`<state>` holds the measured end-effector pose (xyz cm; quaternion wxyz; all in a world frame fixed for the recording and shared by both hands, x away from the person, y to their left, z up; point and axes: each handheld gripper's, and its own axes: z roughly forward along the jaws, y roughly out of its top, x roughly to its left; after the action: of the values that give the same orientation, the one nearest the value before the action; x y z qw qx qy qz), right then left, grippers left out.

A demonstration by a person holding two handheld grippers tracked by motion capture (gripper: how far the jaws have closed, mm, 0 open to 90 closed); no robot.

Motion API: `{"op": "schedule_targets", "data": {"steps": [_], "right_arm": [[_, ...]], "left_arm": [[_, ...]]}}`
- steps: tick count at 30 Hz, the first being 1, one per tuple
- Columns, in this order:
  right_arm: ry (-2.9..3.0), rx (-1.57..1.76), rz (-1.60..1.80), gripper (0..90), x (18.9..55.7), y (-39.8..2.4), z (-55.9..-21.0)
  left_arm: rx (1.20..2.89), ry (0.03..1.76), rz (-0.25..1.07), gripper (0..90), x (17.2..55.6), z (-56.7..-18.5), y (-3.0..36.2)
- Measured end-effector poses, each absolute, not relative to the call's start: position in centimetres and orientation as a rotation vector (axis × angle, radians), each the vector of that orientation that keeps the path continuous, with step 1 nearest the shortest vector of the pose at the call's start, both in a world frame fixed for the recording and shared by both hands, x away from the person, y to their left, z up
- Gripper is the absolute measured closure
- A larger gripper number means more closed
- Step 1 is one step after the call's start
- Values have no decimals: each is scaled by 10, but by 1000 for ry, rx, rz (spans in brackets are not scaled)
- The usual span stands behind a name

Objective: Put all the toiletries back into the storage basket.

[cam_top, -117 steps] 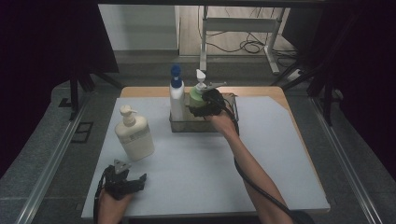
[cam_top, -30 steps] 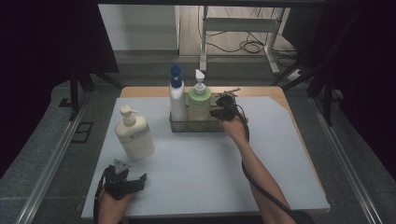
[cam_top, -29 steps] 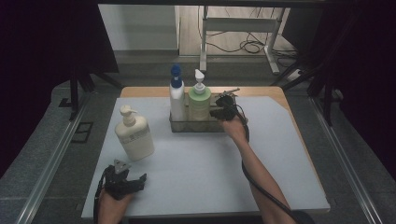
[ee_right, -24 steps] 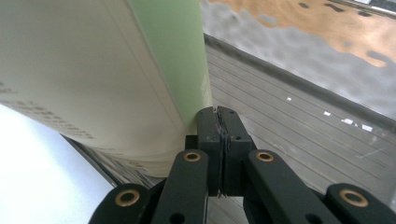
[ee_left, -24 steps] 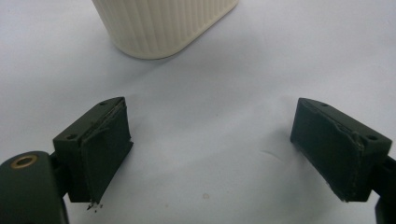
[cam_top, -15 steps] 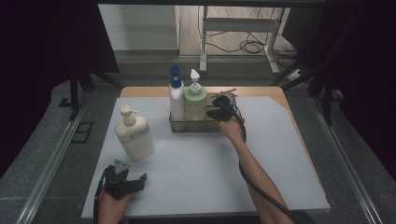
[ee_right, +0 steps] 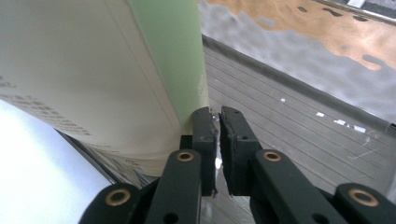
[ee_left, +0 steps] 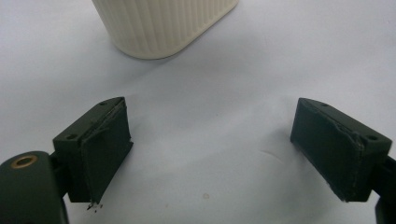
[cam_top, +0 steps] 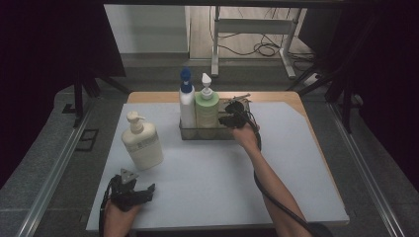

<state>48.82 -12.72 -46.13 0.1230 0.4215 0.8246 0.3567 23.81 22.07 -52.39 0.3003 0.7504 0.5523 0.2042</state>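
Note:
A green pump bottle [cam_top: 206, 109] stands in a clear tray [cam_top: 207, 133] at the back, next to a white bottle with a blue cap [cam_top: 187, 106]. My right gripper [cam_top: 225, 117] is at the green bottle's right side, inside the tray. In the right gripper view its jaws [ee_right: 218, 121] have just been opening to a narrow slit. Nothing is between them, and the left jaw lies against the green bottle [ee_right: 168, 56]. My left gripper [cam_top: 143, 191] rests open on the mat at the front left. The cream pump bottle [ee_left: 163, 23] stands just ahead of its jaws [ee_left: 215, 154].
A white mat [cam_top: 212, 182] covers most of the wooden table [cam_top: 276, 96]. The cream pump bottle [cam_top: 142, 143] stands alone at the left. The tray's ribbed floor [ee_right: 289, 130] is bare to the right of the green bottle. A cable trails along my right forearm.
The green bottle has shifted slightly left, up against the blue-capped bottle, and my right gripper followed it. The left gripper has not moved.

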Motion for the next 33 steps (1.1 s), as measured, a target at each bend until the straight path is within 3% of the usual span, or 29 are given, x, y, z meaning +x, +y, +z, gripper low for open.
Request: {"op": "schedule_targets", "data": {"steps": [17, 33], "right_arm": [[2401, 1139, 1088, 660, 477, -139, -446], [2441, 1013, 1103, 333, 453, -142, -431]], "left_arm": [[1993, 1465, 544, 118, 238, -524, 221], [1993, 1465, 545, 118, 238, -524, 221]]}}
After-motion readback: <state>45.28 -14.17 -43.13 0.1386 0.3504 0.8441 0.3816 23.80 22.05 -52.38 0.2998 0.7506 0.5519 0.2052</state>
